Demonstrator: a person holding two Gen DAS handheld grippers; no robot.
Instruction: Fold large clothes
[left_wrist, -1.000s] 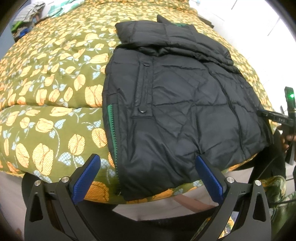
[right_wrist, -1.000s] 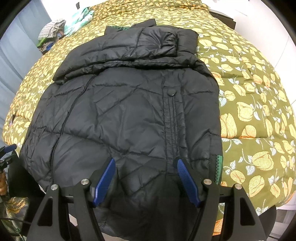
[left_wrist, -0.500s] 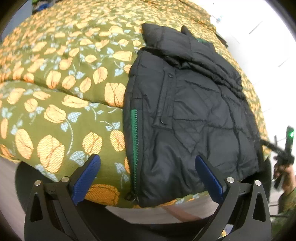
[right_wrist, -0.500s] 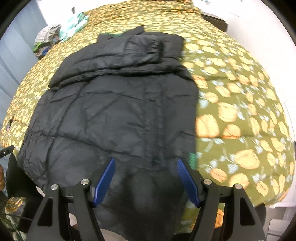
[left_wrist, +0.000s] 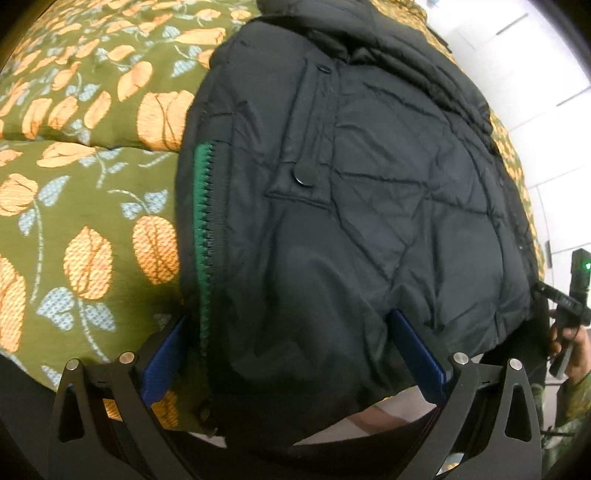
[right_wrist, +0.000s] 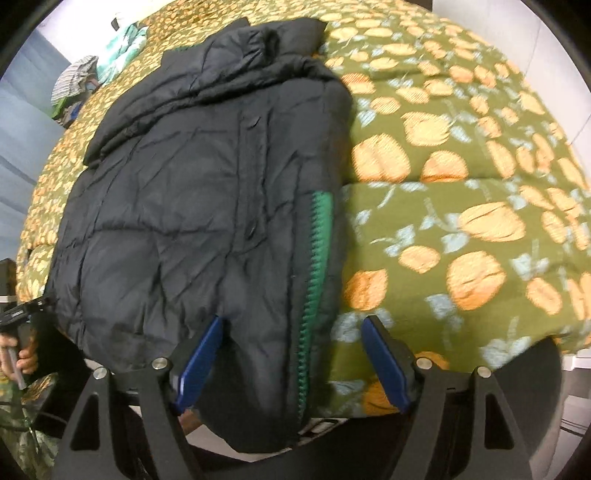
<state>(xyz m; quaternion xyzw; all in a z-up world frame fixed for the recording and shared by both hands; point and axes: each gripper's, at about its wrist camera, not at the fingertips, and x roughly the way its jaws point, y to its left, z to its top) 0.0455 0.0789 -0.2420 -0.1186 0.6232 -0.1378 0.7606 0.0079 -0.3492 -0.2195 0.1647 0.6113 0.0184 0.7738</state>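
A black quilted puffer jacket (left_wrist: 369, 192) with a green zipper (left_wrist: 202, 221) lies on the bed, its hem hanging over the near edge. My left gripper (left_wrist: 291, 350) is open, its blue fingers (left_wrist: 417, 350) straddling the hem corner by the zipper. In the right wrist view the jacket (right_wrist: 192, 192) fills the left half, its green zipper (right_wrist: 314, 258) along its right edge. My right gripper (right_wrist: 291, 354) is open around that same zipper-side hem corner. The other gripper shows at the far right of the left wrist view (left_wrist: 569, 306) and at the far left of the right wrist view (right_wrist: 18, 317).
The bed is covered by an olive bedspread (right_wrist: 461, 166) with orange flowers, also in the left wrist view (left_wrist: 74, 166). A pile of clothes (right_wrist: 85, 81) lies at the far left of the bed. White walls (left_wrist: 546, 55) stand beyond.
Both grippers have moved closer to the jacket's hem. The right gripper has shifted right toward the zipper edge. Both stay open.
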